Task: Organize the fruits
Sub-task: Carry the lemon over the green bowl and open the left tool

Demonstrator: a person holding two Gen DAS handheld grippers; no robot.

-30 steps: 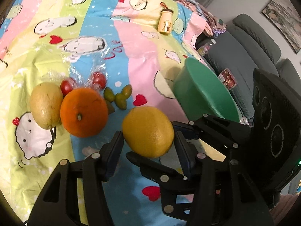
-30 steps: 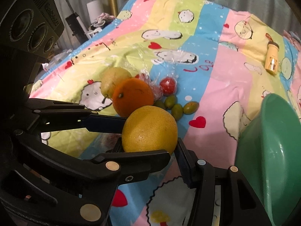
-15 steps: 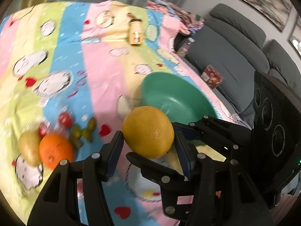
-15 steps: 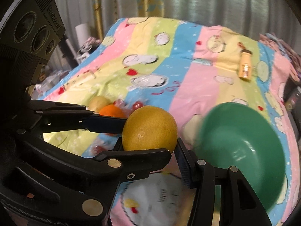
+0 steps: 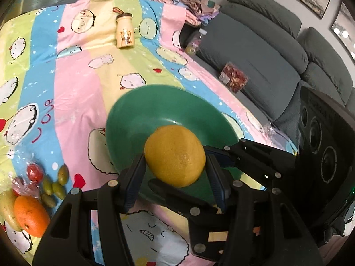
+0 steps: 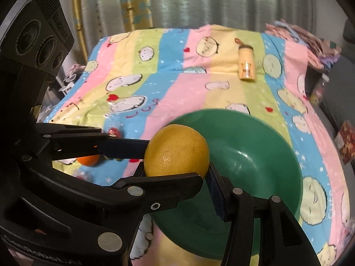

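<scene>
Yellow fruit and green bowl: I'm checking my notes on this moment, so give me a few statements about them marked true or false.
1. Both claws grip the large yellow fruit together. True: left claw, right claw.
2. The green bowl already holds an orange. False: the bowl is empty; the orange lies on the striped cloth.
3. The yellow fruit rests inside the bowl. False: it is held above the near rim.
4. A small cream bottle lies on the cloth beyond the bowl. True.
</scene>
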